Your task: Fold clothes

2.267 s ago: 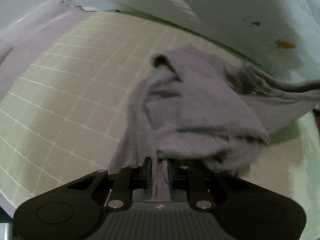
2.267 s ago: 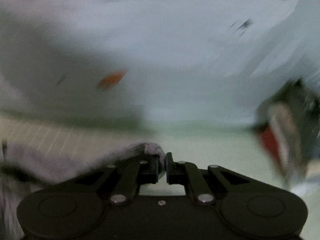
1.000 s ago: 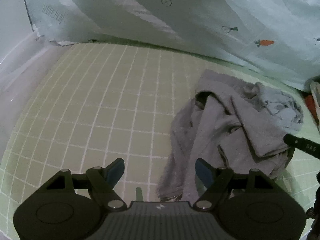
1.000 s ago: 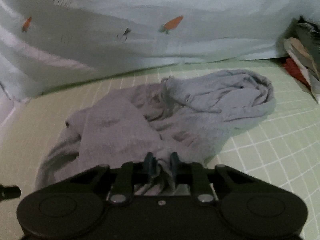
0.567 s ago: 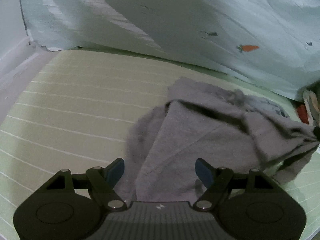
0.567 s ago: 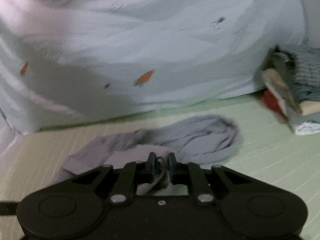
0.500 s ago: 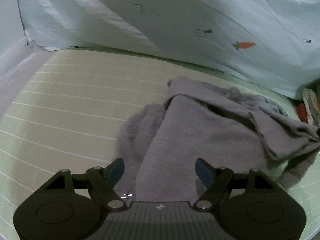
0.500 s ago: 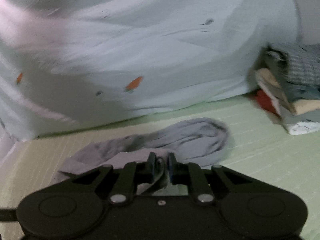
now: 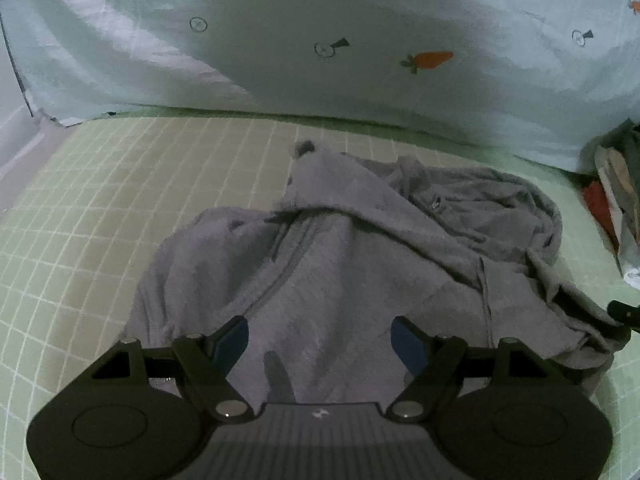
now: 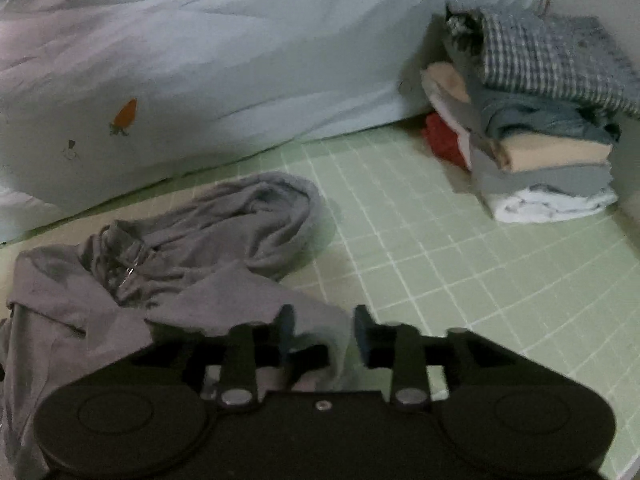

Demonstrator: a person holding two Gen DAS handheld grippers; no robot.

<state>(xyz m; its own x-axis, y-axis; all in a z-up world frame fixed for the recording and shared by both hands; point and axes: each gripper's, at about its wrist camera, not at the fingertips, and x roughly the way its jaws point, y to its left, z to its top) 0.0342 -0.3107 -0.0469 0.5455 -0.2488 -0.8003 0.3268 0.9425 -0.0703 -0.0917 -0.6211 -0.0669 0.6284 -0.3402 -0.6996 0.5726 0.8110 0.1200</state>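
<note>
A pale blue quilt printed with small carrots is bunched along the far side of a bed covered by a light green sheet with a white grid. On that sheet lies a crumpled grey zip-up garment, its fleecy body spread toward the near edge and its looser part rumpled toward the quilt; a metal zipper pull shows among the folds in the right wrist view. At the far right, against the quilt, stands a stack of folded clothes, with a checked piece on top, then blue, beige, grey and white layers, and something red tucked behind.

The left tool hovers low over the near part of the grey garment, its blue-padded fingers spread wide with nothing between them. The right tool sits at the garment's near right edge, fingers apart, with a fold of grey cloth lying loosely between them, not pinched.
</note>
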